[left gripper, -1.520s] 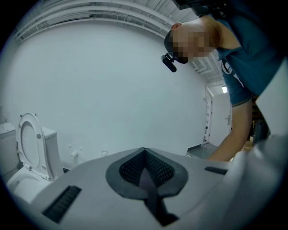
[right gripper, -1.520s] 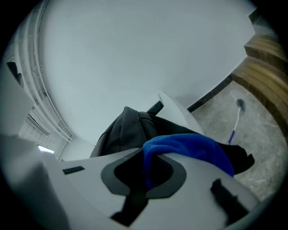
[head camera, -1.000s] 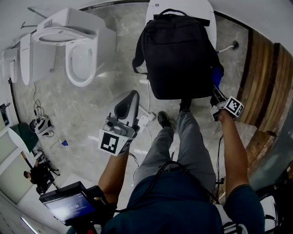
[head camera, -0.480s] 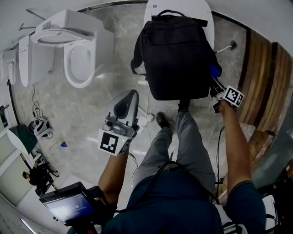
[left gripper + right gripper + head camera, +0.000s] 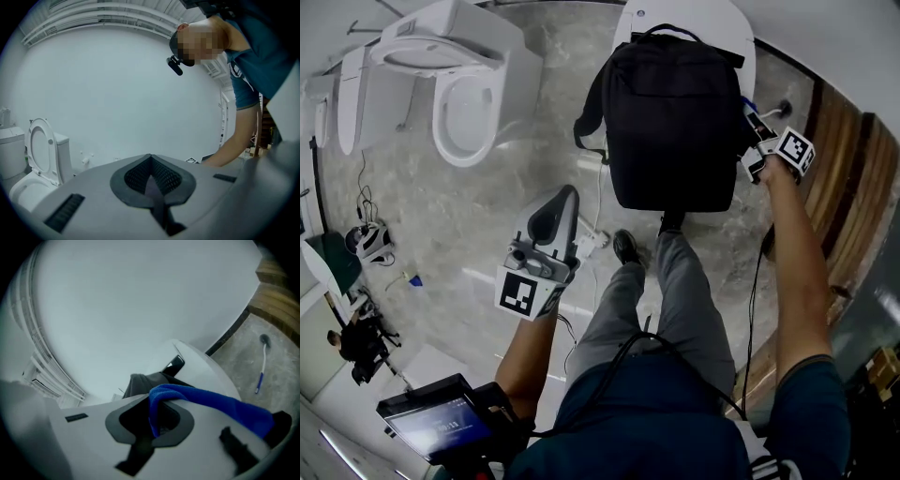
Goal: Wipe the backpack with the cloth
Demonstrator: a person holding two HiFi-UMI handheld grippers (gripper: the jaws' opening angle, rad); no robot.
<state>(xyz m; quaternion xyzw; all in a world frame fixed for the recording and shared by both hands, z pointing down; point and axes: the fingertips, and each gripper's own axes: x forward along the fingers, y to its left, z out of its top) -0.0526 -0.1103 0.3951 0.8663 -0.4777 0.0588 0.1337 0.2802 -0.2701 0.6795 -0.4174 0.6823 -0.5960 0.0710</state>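
Note:
A black backpack (image 5: 675,122) stands on the closed white lid of a toilet (image 5: 727,23) at the top of the head view. My right gripper (image 5: 754,120) is against the backpack's right side, shut on a blue cloth (image 5: 211,404). In the right gripper view the cloth drapes out of the jaws to the right, with a dark part of the backpack (image 5: 143,380) just beyond. My left gripper (image 5: 551,225) hangs over the floor, well left of and below the backpack. It is shut with nothing in it, and in the left gripper view it (image 5: 151,180) faces a white wall.
A second toilet (image 5: 464,103) with its seat open stands at the upper left. Wooden boards (image 5: 853,159) run along the right. The person's legs (image 5: 675,300) are below the backpack. Cables and small gear lie on the marble floor (image 5: 412,216), and a brush (image 5: 261,363) lies beside the toilet.
My right gripper has moved with the cloth up the backpack's right side, from near its lower corner to about mid-height. The left gripper has stayed about where it was.

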